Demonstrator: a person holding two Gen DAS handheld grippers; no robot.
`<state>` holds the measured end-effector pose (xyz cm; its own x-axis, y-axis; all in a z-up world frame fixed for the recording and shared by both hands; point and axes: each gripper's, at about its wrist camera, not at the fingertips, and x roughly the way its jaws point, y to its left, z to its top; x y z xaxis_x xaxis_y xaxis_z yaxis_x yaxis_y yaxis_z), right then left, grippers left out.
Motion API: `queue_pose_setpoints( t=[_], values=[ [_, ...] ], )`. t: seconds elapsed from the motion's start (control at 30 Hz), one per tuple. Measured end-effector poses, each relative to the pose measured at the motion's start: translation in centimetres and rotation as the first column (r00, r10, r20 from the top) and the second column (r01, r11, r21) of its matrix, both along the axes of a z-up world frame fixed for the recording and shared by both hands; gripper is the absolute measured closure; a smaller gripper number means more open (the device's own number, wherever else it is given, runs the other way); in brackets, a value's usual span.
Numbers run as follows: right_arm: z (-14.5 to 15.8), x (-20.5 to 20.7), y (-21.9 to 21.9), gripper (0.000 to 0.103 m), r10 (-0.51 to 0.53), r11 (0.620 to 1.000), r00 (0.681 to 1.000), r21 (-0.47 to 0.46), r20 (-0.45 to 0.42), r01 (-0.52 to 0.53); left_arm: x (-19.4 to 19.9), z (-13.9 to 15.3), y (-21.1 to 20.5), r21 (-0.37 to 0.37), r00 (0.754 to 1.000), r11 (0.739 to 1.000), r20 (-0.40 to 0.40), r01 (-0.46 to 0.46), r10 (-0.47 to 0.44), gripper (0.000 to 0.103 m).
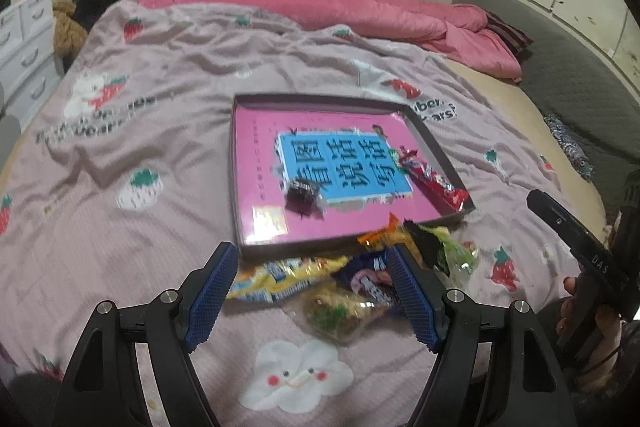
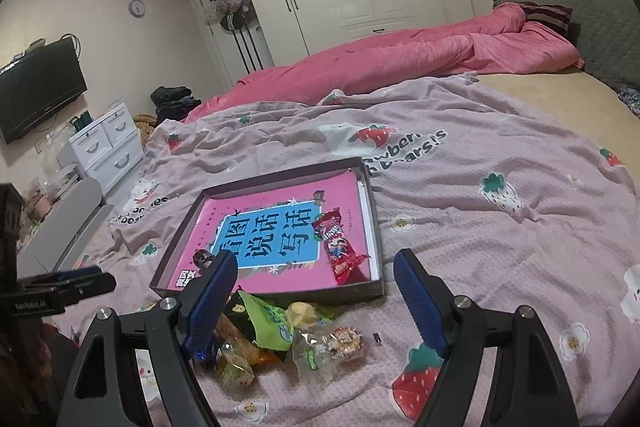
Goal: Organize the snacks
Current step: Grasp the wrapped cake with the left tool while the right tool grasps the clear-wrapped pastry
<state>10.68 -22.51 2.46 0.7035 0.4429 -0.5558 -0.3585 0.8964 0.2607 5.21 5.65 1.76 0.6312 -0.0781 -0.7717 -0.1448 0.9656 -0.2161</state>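
A shallow grey box (image 1: 434,143) (image 2: 370,195) with a pink and blue book inside lies on the bed. A red snack packet (image 1: 434,185) (image 2: 340,247) and a small dark wrapped candy (image 1: 304,195) lie in it. A pile of loose snacks (image 1: 320,283) (image 2: 288,335) sits on the blanket at the box's near edge. My left gripper (image 1: 310,267) is open and empty, just above the pile. My right gripper (image 2: 316,271) is open and empty, over the pile and the box's near edge. The right gripper also shows at the right edge of the left wrist view (image 1: 576,243).
A pink strawberry-print blanket (image 1: 160,147) (image 2: 480,227) covers the bed. A pink quilt (image 2: 400,67) lies bunched at the far side. White drawers (image 2: 108,147) and a TV (image 2: 40,91) stand to the left; wardrobes line the back wall.
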Motion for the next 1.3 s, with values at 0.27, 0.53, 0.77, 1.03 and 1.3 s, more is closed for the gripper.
queue_pose_setpoints(
  t=[0.27, 0.53, 0.77, 1.03, 1.3],
  values=[
    [-0.8, -0.8, -0.9, 0.023, -0.019, 1.0, 0.998, 0.013, -0.056, 0.02, -0.7, -1.7, -0.4, -0.049, 0.998, 0.999, -0.062, -0.023, 0.02, 0.024],
    [-1.5, -1.5, -0.7, 0.023, -0.016, 1.0, 0.995, -0.001, -0.097, 0.016, -1.5, -2.6, -1.0, -0.032, 0.994, 0.999, -0.108, -0.03, 0.026, 0.024],
    [-3.5, -1.0, -1.7, 0.023, -0.048, 0.998, 0.975, 0.018, -0.219, 0.053, -2.1, -4.6, -1.3, -0.055, 0.983, 0.997, -0.18, -0.057, 0.046, 0.024],
    [-4.8, -0.6, -1.6, 0.023, -0.041, 0.999, 0.957, 0.02, -0.288, 0.048, -2.3, -5.6, -2.2, -0.07, 0.977, 0.997, -0.21, -0.046, 0.031, 0.024],
    [-5.9, -0.1, -1.3, 0.023, -0.022, 0.999, 0.938, 0.026, -0.345, 0.033, -2.2, -6.7, -2.2, -0.097, 0.968, 0.994, -0.25, -0.058, 0.032, 0.024]
  ],
)
